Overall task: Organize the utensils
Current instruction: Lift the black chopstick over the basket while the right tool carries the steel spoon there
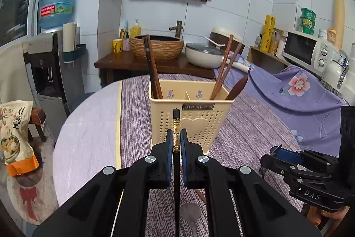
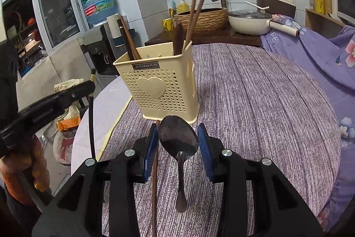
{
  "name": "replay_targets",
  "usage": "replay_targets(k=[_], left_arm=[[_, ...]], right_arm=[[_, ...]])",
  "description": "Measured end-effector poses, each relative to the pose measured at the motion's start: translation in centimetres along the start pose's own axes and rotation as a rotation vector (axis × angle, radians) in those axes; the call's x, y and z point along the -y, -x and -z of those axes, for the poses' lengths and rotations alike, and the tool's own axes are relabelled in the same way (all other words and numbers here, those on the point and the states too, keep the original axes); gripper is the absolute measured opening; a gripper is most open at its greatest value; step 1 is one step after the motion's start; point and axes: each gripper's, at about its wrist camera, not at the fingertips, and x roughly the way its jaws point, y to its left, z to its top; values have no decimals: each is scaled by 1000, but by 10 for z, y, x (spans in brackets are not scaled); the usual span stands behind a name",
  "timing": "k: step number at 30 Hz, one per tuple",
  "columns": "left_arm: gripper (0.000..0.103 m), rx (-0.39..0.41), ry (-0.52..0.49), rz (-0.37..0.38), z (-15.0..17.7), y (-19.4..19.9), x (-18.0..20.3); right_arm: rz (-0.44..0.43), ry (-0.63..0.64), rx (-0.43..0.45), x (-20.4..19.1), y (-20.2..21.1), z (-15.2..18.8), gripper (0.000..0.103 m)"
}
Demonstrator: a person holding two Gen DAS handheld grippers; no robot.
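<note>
A cream perforated utensil holder (image 1: 190, 119) stands on the striped purple table runner and holds brown chopsticks (image 1: 152, 68) and a wooden spoon (image 1: 238, 87); it also shows in the right wrist view (image 2: 159, 86). My left gripper (image 1: 176, 137) is shut on a black chopstick with a gold band (image 1: 176, 126), held upright just in front of the holder. My right gripper (image 2: 177, 137) is open, its jaws on either side of a metal spoon (image 2: 178, 139) lying on the runner. A brown chopstick (image 2: 155, 170) lies beside the spoon.
A round table with a lilac cloth (image 1: 88, 126) has its edge at the left. A wooden counter with a basin (image 1: 156, 46) and a white pot (image 1: 205, 54) stands behind. A floral purple cloth (image 1: 299, 90) covers the right side. A water dispenser (image 1: 51, 63) stands left.
</note>
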Motion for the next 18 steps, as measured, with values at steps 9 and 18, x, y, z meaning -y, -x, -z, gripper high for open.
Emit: replay_targets(k=[9, 18], left_arm=[[7, 45, 2, 6, -10, 19, -7], [7, 96, -9, 9, -28, 30, -8]], right_arm=[[-27, 37, -6, -13, 8, -16, 36], [-70, 87, 39, -30, 20, -42, 36]])
